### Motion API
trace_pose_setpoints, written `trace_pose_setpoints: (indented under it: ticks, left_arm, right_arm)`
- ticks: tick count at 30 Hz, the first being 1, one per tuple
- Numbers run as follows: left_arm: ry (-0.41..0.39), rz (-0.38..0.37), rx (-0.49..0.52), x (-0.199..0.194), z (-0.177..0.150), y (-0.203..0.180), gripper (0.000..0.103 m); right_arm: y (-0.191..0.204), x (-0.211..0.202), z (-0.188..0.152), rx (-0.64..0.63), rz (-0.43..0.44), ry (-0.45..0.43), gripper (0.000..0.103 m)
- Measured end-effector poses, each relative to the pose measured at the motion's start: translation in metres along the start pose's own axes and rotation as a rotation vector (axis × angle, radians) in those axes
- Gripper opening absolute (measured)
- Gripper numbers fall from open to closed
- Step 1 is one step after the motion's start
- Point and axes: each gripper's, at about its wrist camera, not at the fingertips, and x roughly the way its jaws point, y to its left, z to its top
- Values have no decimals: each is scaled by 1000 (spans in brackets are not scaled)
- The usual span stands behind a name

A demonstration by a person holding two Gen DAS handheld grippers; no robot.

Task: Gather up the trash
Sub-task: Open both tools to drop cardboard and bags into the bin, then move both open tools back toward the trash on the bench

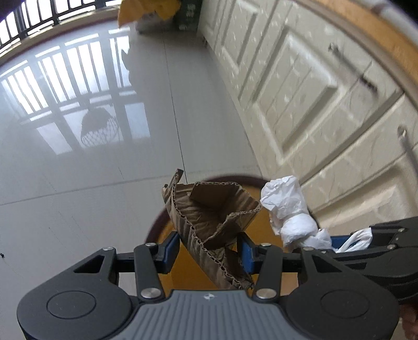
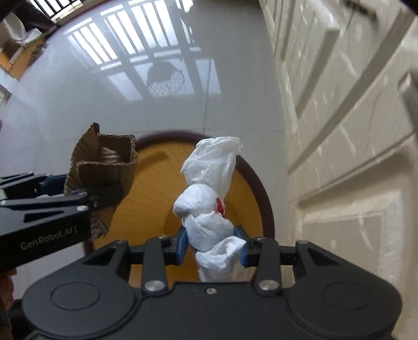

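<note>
A glossy pale tiled floor (image 1: 104, 183) fills most of both views and mirrors a barred window. Along the right side runs a row of cream panelled cabinet doors (image 1: 300, 99) with dark bar handles, under a wooden edge. Directly below both tools sits a round bin (image 2: 156, 198) with a dark brown rim and a yellow-orange inside; its open mouth faces up.

The left gripper (image 1: 209, 251) has its jaws clamped on a crumpled piece of corrugated cardboard (image 1: 209, 211), which stands up from between the blue pads and hangs over the left part of the bin mouth. The right gripper (image 2: 213, 244) has its jaws clamped on a scrunched white plastic bag (image 2: 209, 193), which rises upright from the pads above the right part of the bin mouth and shows a small red patch on one side. In the left wrist view the bag (image 1: 287, 209) sits just beside the cardboard, apart from it. At the far end of the floor a yellow item (image 1: 146, 10) lies near a green box (image 1: 189, 13).
</note>
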Motion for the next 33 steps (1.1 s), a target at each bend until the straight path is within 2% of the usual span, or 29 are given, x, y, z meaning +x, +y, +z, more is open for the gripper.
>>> trace_pose_setpoints:
  ticks: [8,16,18,20,27,33]
  left_arm:
    - [73,15,29,30,-24,-1,49]
    - [82,18,65,35,-31,-2,50]
    - [88,17,73,35,-31,-2,52]
    - [87,27,79,33,-32,-1,60]
    - [84,40,72,24,-31,0,61]
    - [86,47,69,13,-35,-2,67]
  right_arm:
    - [17,9,-7,-106,26,38,38]
    - [8,21,1,-67,41,58,42]
    - [8,18,0,-63,35,54,46]
    - [8,13,-1,-50,37,48,49]
    - [12,7,-7,-88,32,59,55]
    - [19,-3,-14,-137,23,61,58]
